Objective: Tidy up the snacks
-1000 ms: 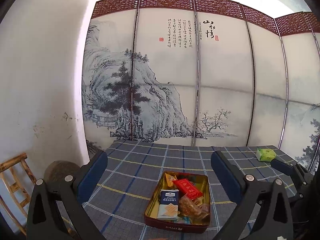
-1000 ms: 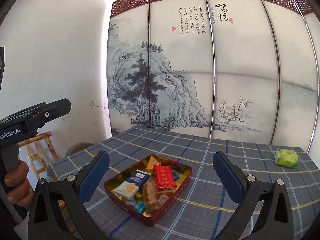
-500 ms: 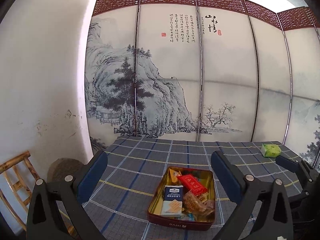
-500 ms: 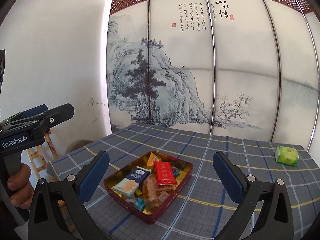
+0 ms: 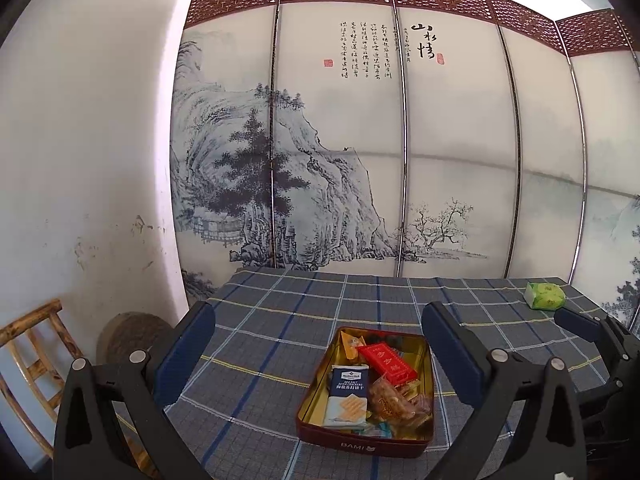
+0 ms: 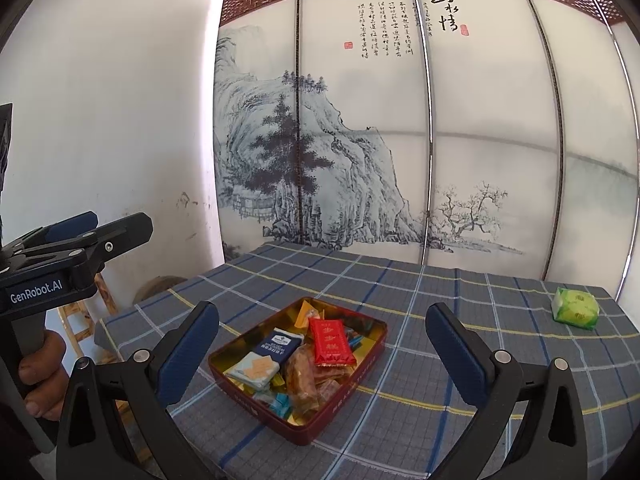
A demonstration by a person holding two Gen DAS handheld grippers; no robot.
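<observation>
My left gripper [image 5: 318, 344] hangs above the near edge of the table [image 5: 280, 304], its jaws spread wide with nothing between them. My right gripper [image 6: 322, 344] is the same, jaws wide and empty.

Only my right camera shows the hand [image 6: 40, 376] wrapped round the left tool's handle, to the left of the tin, and the "GenRobot.AI" lettering on that tool. Only my left camera reads "BAMI" on the tin's near wall, and it catches the tips of my right gripper to the right of the tin. A wooden chair [image 5: 28, 344] stands off the table, far left of the tin.

The tin [image 5: 362, 446] is a dark red rectangular box with a gold inside, lying open on the blue checked cloth towards the near side. In it a red packet [image 5: 386, 362] lies across the far half, a navy and white cracker packet [image 5: 348, 396] sits on the left side, and clear-wrapped brown pastries [image 5: 394, 402] fill the near right part, with small orange and teal sweets around them.

A green packet [image 6: 576, 308] lies alone on the cloth, well apart from the tin, towards the far right corner.
</observation>
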